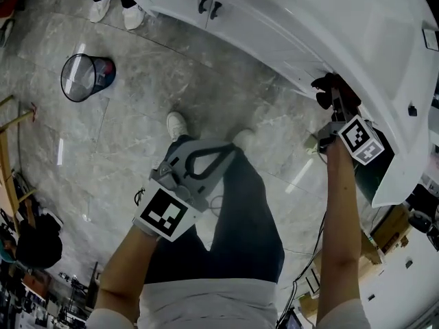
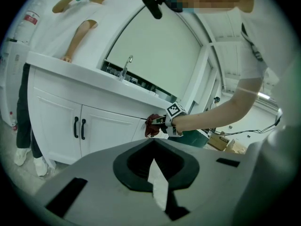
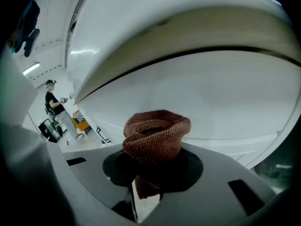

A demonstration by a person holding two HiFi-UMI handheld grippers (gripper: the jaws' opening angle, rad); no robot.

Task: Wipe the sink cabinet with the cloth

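A brown knitted cloth [image 3: 157, 135] is bunched between the jaws of my right gripper [image 3: 150, 175], which is shut on it. The cloth [image 1: 328, 88] presses on the white sink cabinet [image 1: 274, 33] front just under the countertop lip, with the right gripper [image 1: 334, 103] behind it. The cabinet face [image 3: 211, 93] fills the right gripper view. From the left gripper view, the cloth [image 2: 152, 125] shows against the cabinet [image 2: 108, 126]. My left gripper [image 1: 230, 151] hangs by my legs, away from the cabinet, shut and empty; the left gripper [image 2: 157, 173] jaws meet.
Black door handles [image 1: 209, 5] sit on the cabinet's left doors. A wire waste bin [image 1: 86, 77] stands on the grey floor at left. Another person [image 2: 70, 36] stands at the counter's left end, feet [image 1: 113, 9] near the cabinet. A faucet [image 2: 126, 67] rises above the sink.
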